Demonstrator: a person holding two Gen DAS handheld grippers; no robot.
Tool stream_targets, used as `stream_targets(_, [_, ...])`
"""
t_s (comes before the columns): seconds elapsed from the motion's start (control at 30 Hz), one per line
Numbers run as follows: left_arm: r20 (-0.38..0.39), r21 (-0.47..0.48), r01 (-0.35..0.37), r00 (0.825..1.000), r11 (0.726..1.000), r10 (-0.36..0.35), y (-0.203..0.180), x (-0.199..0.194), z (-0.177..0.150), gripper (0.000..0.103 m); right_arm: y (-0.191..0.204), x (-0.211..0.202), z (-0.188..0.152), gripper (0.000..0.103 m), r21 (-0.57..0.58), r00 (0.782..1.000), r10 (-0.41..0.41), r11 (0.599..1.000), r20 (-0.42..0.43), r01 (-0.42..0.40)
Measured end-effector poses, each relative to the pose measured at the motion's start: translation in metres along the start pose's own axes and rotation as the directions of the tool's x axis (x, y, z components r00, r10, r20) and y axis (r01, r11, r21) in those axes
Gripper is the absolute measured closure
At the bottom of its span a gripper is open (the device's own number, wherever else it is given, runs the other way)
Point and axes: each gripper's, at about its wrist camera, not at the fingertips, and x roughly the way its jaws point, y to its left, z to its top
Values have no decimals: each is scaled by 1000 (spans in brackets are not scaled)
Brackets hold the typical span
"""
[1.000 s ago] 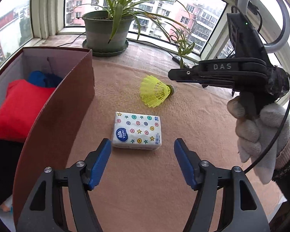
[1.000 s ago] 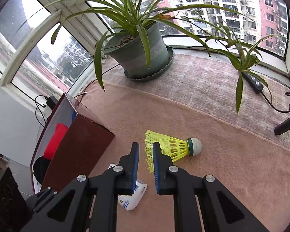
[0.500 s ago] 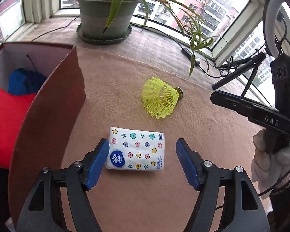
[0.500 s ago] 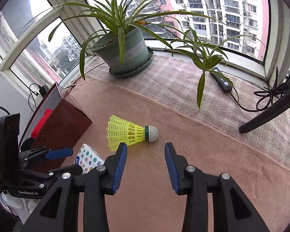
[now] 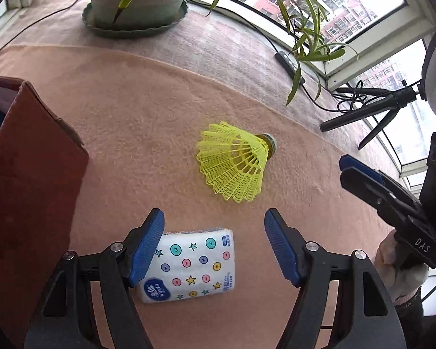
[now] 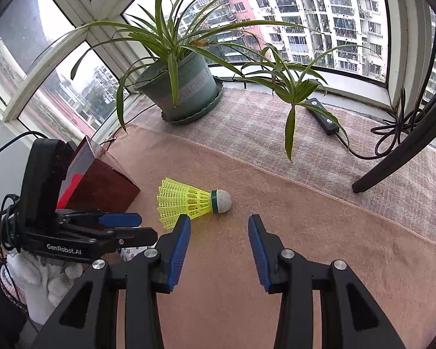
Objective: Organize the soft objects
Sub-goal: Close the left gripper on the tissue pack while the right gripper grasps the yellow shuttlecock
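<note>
A white tissue pack (image 5: 193, 264) with coloured dots and stars lies flat on the pink towel. My left gripper (image 5: 215, 226) is open and hangs over it, the left finger over the pack's left edge, jaws not touching it. A yellow shuttlecock (image 5: 235, 161) lies on its side beyond the pack; it also shows in the right wrist view (image 6: 189, 199). My right gripper (image 6: 219, 235) is open and empty, just short of the shuttlecock. A brown cardboard box (image 5: 29, 171) stands at the left; a red soft item (image 6: 69, 184) shows inside it.
A large potted plant (image 6: 183, 90) and a smaller plant (image 6: 290, 87) stand by the window at the back. A black remote with cable (image 6: 322, 116) lies near them. A dark tripod leg (image 6: 398, 151) crosses the right side.
My left gripper moved forward over the tissue pack, which now lies between the jaws. My right gripper opened wider and drew back to the right, away from the shuttlecock.
</note>
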Motion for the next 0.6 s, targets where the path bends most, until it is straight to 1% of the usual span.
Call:
stream_targets(0.07, [-13, 15, -2, 1000, 1000, 2, 0, -3, -8, 32, -1, -1, 0, 65, 4, 1000, 10, 1000, 1, -10])
stream_targets(0.13, [-9, 29, -8, 1000, 1000, 8, -1, -8, -19, 32, -1, 0, 1, 65, -1, 1000, 16, 1000, -2, -16])
stream_targets(0.23, [-7, 75, -22, 1000, 997, 23, -5, -12, -39, 32, 1, 3, 3, 65, -15, 999, 35, 999, -10, -35])
stream_targets(0.3, [-13, 119, -50, 999, 992, 52, -9, -12, -52, 32, 3, 6, 6, 65, -30, 998, 52, 998, -21, -53])
stream_targets(0.37, [-8, 175, -97, 995, 980, 100, -16, -9, -62, 32, 5, 10, 9, 64, -54, 998, 59, 997, -35, -61])
stream_targets(0.43, [10, 220, -150, 988, 964, 152, -26, -5, -71, 32, 8, 16, 12, 57, -89, 996, 68, 993, -56, -73])
stream_targets(0.5, [34, 238, -183, 983, 954, 180, -33, -2, -76, 32, 13, 20, 12, 51, -141, 995, 56, 988, -79, -67])
stream_targets(0.6, [68, 230, -214, 977, 949, 204, -37, 0, -80, 32, 26, 28, 8, 49, -276, 993, 1, 961, -116, -33])
